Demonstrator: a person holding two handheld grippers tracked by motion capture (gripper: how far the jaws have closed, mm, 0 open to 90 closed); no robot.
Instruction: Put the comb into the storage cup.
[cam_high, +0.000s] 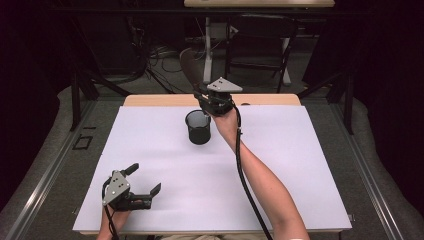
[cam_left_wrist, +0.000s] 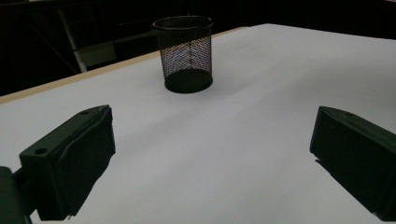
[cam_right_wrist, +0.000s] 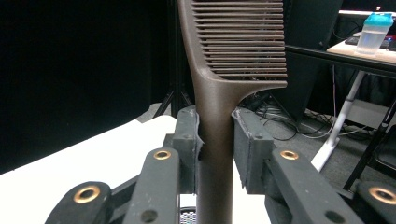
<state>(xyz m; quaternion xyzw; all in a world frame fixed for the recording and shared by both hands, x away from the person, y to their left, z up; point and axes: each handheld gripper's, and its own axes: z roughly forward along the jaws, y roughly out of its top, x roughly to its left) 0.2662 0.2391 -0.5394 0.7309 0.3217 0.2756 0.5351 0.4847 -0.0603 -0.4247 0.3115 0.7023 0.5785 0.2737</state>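
Here the right claw (cam_right_wrist: 215, 140) is pinching the handle of a brown comb (cam_right_wrist: 236, 42), held upright just above the black mesh cup (cam_high: 198, 127) that stands toward the far side of the white bench (cam_high: 150, 150). Evidently the step in hand is dropping the comb into the cup, so the next move calls for a straight descent, handle first, before letting go. The left claw (cam_high: 145, 181) rests spread and empty near the front edge.

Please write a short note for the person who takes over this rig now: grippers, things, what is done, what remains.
Right gripper: jaws shut on the brown comb, held over the black mesh cup.
Left gripper: jaws open, holding nothing, low at the near left of the white table.
Done: comb picked up.
Left: comb is not yet in the cup; probably lower it in, then release.
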